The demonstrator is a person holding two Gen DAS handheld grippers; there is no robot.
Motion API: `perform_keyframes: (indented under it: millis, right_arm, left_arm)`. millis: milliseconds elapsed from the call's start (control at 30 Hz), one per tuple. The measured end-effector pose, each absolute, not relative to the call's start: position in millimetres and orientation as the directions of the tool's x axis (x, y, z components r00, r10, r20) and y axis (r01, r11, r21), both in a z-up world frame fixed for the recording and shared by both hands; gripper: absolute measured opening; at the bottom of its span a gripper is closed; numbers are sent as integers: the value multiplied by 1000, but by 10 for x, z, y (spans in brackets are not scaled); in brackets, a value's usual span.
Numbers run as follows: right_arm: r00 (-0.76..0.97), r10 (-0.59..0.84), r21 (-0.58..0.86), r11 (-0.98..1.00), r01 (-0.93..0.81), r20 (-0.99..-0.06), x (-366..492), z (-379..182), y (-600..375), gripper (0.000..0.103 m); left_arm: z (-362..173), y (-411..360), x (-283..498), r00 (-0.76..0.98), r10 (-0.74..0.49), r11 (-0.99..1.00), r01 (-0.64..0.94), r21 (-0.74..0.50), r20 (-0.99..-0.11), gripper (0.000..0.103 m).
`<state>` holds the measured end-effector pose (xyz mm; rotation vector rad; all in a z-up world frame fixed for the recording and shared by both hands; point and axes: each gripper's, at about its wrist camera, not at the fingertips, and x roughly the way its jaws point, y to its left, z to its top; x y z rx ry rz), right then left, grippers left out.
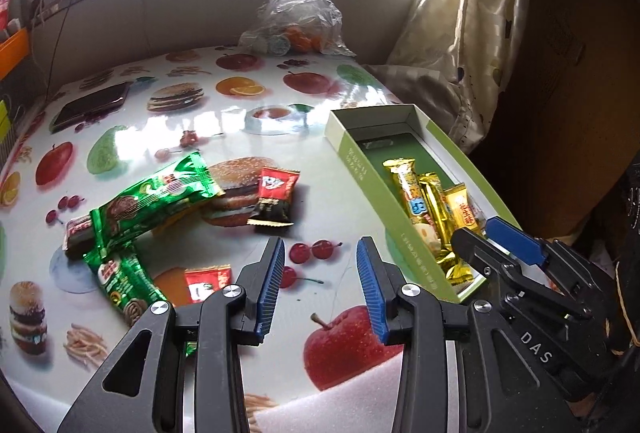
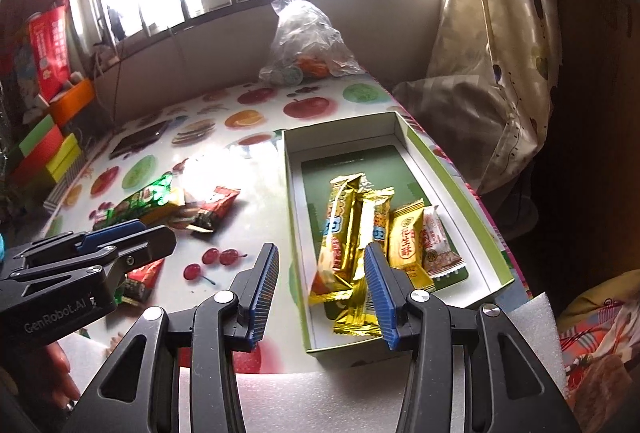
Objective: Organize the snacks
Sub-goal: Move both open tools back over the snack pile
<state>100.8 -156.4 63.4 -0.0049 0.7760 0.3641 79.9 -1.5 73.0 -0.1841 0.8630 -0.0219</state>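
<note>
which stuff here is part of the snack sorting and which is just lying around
Part of the job:
- green box with gold snack bars inside
- green biscuit packs on the table
- red and black sachet
- small red packet

Just lying about:
- clear plastic bag
- phone
- curtain
- coloured boxes

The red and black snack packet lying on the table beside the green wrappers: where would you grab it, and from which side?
Probably across the red-and-black packet's middle, coming down from above with the open left gripper. It lies flat and apart from the green wrapper, with both long edges exposed.
</note>
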Motion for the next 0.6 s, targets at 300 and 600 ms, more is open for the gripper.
perform_keyframes:
  millis: [300,600]
  right_arm:
    - [619,370,137,910,-391,-693,918,558,-1183,44]
    - [574,405,151,887,-437,-712,919,439,-833,45]
  left_arm:
    - [624,575,523,659,-25,965,-180,-190,-752,53]
    - [489,1180,251,661,35,928,-299,-220,-749,53]
